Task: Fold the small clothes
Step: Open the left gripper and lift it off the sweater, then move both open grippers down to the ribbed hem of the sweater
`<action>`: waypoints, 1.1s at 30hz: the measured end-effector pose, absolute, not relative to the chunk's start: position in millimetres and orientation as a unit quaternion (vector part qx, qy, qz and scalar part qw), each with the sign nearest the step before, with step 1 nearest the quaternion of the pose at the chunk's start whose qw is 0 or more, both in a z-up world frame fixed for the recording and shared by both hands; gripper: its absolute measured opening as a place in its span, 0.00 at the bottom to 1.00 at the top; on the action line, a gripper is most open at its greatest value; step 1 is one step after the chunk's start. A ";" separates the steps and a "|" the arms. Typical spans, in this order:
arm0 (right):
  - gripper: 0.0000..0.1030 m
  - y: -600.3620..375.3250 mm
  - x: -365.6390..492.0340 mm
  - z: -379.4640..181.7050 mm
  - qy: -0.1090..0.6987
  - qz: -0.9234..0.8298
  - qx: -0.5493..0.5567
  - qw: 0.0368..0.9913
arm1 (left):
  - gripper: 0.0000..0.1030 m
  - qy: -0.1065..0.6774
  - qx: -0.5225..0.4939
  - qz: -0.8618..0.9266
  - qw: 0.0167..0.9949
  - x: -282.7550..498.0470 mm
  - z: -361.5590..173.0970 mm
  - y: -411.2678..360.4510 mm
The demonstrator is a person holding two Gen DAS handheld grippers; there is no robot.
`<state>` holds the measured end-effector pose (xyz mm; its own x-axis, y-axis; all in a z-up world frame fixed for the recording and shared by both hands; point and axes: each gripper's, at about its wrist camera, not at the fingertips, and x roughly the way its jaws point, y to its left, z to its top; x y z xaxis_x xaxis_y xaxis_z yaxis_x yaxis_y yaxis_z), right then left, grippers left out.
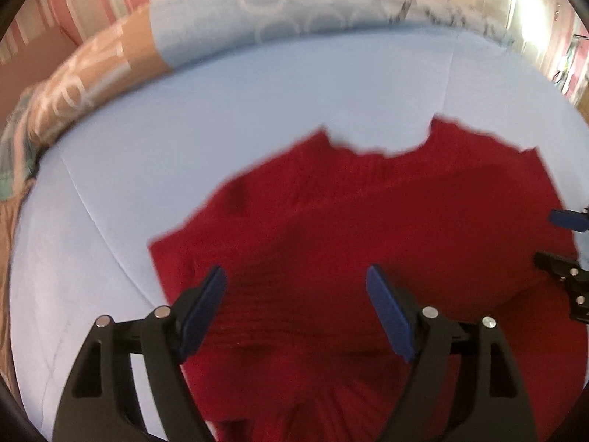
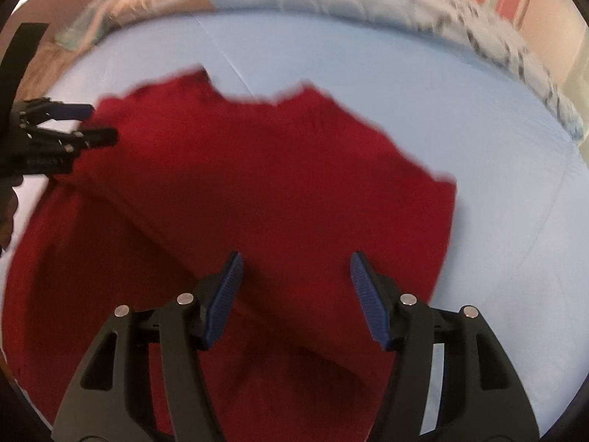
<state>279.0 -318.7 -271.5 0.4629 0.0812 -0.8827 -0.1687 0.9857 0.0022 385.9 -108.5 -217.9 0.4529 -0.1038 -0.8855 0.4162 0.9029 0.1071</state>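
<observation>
Left wrist view: the left claw [image 1: 296, 276] stands wide apart with nothing between its blue pads, hanging just above the red knitted garment [image 1: 368, 228]. The garment lies spread on the light blue bed sheet [image 1: 221, 110], its notched far edge pointing toward the patterned blanket [image 1: 228, 25] rolled along the bed's far side. At the garment's right border the tips of the right claw [image 1: 548, 237] poke into view. The picture is smeared, so fine detail of the knit is lost.

Right wrist view: the right claw [image 2: 296, 269] is also parted, empty, poised over the garment [image 2: 257, 169] near its right border, with bare sheet [image 2: 478, 147] just beyond. A raised crease runs diagonally across the garment on its near left part, which suggests one layer is already laid over another. The left claw [image 2: 99, 123] shows at the garment's far left corner, jaws apart.

Judging from this, a fold has been laid down and both claws are free of the cloth. The next move likely calls for picking fresh edges or corners on each side of the garment and closing on them for a further fold.
</observation>
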 end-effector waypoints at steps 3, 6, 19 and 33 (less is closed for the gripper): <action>0.59 -339.5 270.7 -278.1 0.516 0.063 -0.028 0.854 | 0.79 0.510 0.143 -0.151 0.835 388.5 -227.6 -96.8; 0.59 -358.9 266.2 -281.8 0.522 0.055 -0.003 0.851 | 0.84 0.514 0.129 -0.139 0.836 388.8 -228.7 -87.1; 0.87 -349.4 229.2 -236.6 0.467 0.043 0.027 0.883 | 0.93 0.531 0.099 -0.118 0.833 323.5 -191.5 -64.3; 0.86 -321.2 138.3 -245.9 0.489 -0.001 0.022 0.872 | 0.94 0.550 0.075 -0.106 0.825 229.9 -195.1 -38.7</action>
<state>138.3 -321.2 -245.9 0.5223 0.0199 -0.8526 0.0239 0.9990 0.0380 229.9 -38.7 -195.1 0.3724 -0.0936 -0.9234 0.2575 0.9663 0.0059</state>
